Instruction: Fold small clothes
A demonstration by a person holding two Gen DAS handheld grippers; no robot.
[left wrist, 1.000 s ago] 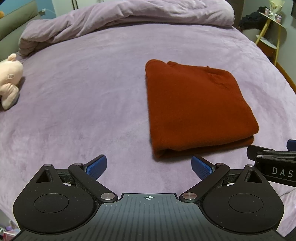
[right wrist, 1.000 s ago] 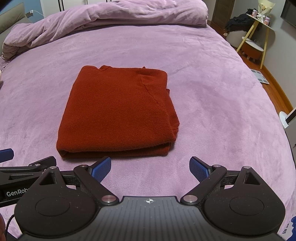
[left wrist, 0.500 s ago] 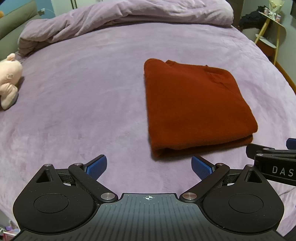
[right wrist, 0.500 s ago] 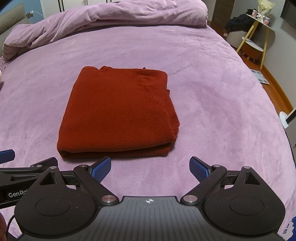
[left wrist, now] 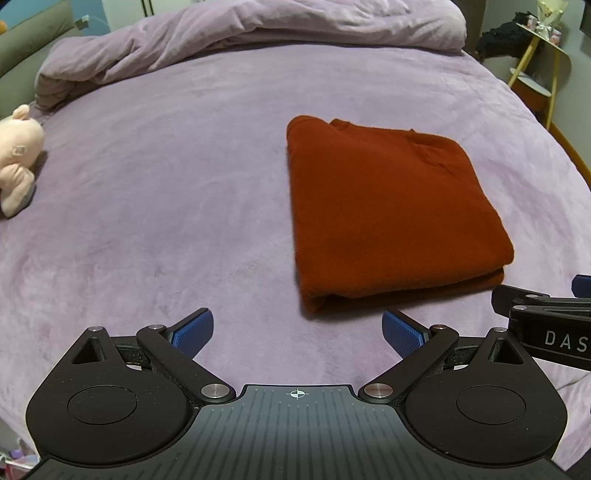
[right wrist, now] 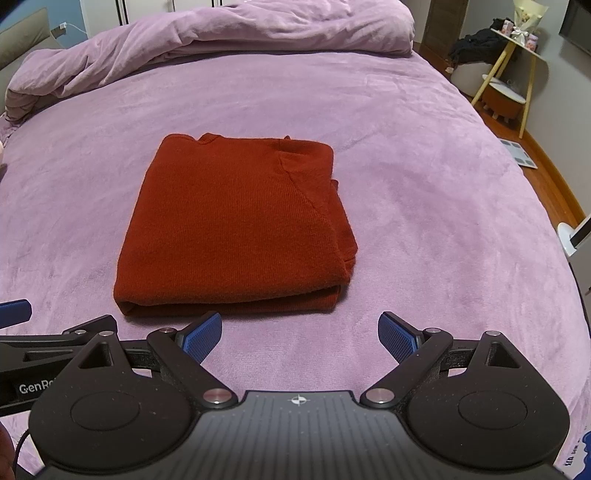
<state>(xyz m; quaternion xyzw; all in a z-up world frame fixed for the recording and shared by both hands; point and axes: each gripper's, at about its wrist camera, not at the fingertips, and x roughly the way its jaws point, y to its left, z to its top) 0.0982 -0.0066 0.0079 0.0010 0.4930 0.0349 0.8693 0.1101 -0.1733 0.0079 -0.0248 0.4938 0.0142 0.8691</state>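
A rust-red knit garment [left wrist: 388, 214] lies folded into a neat rectangle on the purple bed; it also shows in the right wrist view [right wrist: 236, 225]. My left gripper [left wrist: 297, 332] is open and empty, just short of the garment's near left corner. My right gripper [right wrist: 299, 334] is open and empty, just short of the garment's near right edge. Neither gripper touches the cloth. Each gripper's side shows at the edge of the other's view.
The purple bedspread [right wrist: 424, 177] covers the bed. A bunched purple duvet [left wrist: 258, 29] lies along the far side. A pink plush toy [left wrist: 16, 162] sits at the left edge. A yellow-legged side table [right wrist: 513, 70] stands on the floor at right.
Both grippers have drawn back and up very slightly; the garment sits a touch higher in both views. The garment itself has not moved.
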